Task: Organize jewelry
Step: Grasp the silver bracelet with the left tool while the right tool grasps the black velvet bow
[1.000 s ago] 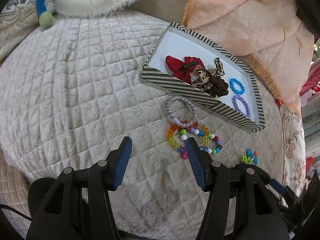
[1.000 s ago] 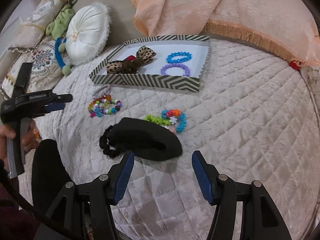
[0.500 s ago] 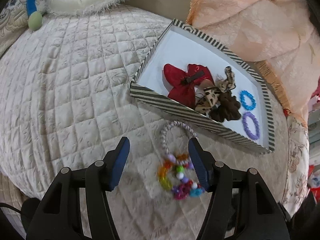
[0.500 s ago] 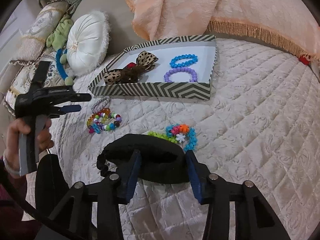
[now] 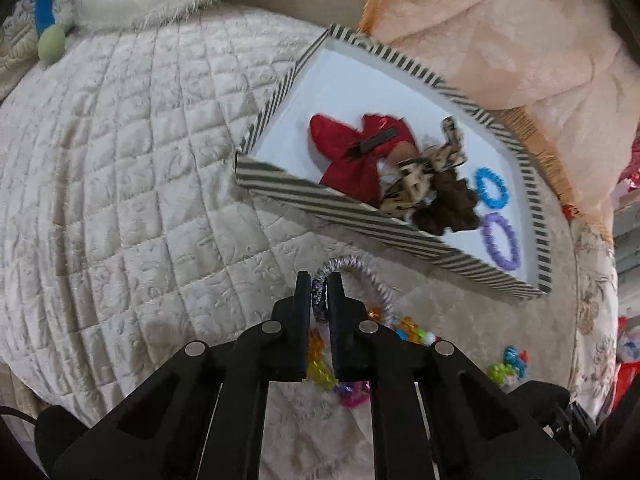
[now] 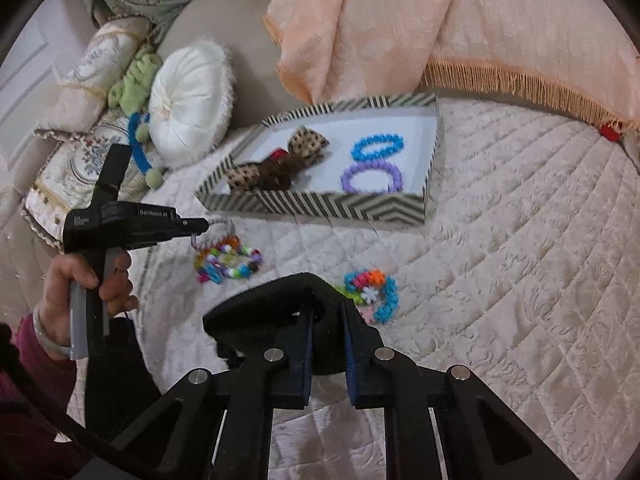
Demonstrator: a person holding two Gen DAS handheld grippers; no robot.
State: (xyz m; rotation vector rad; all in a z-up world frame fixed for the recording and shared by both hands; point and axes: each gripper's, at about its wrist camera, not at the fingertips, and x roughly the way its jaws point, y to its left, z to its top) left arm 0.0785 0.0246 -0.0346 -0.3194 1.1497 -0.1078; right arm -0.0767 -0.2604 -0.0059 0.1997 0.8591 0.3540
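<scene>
A striped tray (image 5: 280, 188) (image 6: 320, 204) on the quilted bed holds a red bow (image 5: 352, 156), a leopard bow (image 6: 308, 144), a brown scrunchie (image 5: 452, 208), a blue bracelet (image 6: 378, 146) and a purple bracelet (image 6: 372, 176). My left gripper (image 5: 319, 280) (image 6: 204, 224) is shut on a silver coiled bracelet (image 5: 372, 276) just in front of the tray. My right gripper (image 6: 326, 312) is shut on a black hair piece (image 6: 260, 316) and holds it above the quilt. Multicoloured bead bracelets (image 6: 228, 264) lie beside the silver one.
A blue, orange and green bead cluster (image 6: 372, 290) lies right of the black hair piece. A round white cushion (image 6: 188, 100) and patterned pillows (image 6: 80, 160) sit at the back left. A peach fringed blanket (image 6: 460, 32) lies behind the tray.
Both grippers have closed: the left on the silver coiled bracelet after moving forward toward the tray, the right on the black hair piece, which now sits raised off the quilt.
</scene>
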